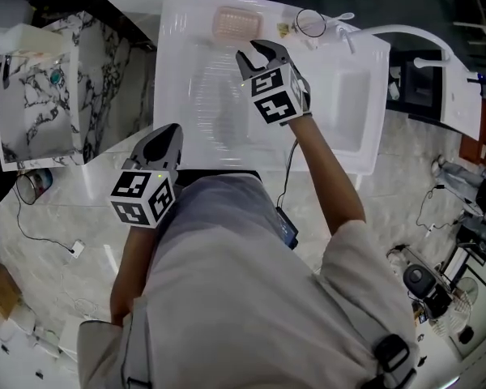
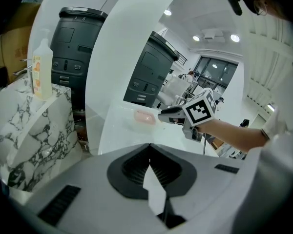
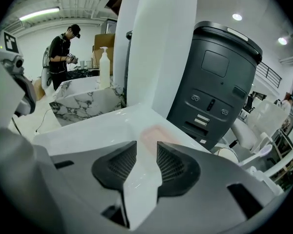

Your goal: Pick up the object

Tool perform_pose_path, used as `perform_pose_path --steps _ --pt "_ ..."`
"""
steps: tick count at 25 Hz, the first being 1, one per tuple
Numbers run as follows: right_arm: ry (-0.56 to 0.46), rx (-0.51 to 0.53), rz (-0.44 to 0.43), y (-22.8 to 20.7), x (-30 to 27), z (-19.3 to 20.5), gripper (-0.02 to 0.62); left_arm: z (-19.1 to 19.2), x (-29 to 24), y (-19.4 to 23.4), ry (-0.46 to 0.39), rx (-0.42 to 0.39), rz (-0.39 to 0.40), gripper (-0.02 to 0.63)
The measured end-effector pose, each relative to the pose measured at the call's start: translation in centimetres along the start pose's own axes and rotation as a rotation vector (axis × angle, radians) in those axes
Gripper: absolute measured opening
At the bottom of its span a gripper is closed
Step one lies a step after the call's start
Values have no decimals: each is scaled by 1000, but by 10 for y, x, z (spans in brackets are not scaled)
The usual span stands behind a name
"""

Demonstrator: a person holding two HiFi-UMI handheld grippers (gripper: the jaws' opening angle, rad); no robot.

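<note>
Now r. claw (image 3: pixel 146 152) half-open, empty.

Pale pink tray (image 1: pixel 236 23) on a glossy white desk (image 1: pixel 186 96). Marble block (image 1: pixel 40 96) — white with black veins. Right gripper (image 1: pixel 257 52) and left gripper (image 1: pixel 167 132): grey, with black-and-white square markers. Bin (image 3: pixel 219 82) — dark grey.

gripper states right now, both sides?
Left hand-held gripper: shut, empty.
Right hand-held gripper: open, empty, pointed at the pink dish.
</note>
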State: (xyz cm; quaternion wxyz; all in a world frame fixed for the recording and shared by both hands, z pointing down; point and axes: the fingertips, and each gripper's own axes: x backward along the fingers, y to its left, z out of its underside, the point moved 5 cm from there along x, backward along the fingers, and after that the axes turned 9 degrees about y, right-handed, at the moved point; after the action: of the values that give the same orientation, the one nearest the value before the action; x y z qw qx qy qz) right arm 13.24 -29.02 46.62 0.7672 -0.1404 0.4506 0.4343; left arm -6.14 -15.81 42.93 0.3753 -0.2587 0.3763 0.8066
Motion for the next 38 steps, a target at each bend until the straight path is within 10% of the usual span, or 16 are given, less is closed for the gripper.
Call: perform_pose_path --steps 23,38 --pt "196 463 202 1 -93 11 141 11 1 13 23 74 -50 3" --pt "261 585 247 -3 -126 12 160 19 0 19 47 101 -57 3"
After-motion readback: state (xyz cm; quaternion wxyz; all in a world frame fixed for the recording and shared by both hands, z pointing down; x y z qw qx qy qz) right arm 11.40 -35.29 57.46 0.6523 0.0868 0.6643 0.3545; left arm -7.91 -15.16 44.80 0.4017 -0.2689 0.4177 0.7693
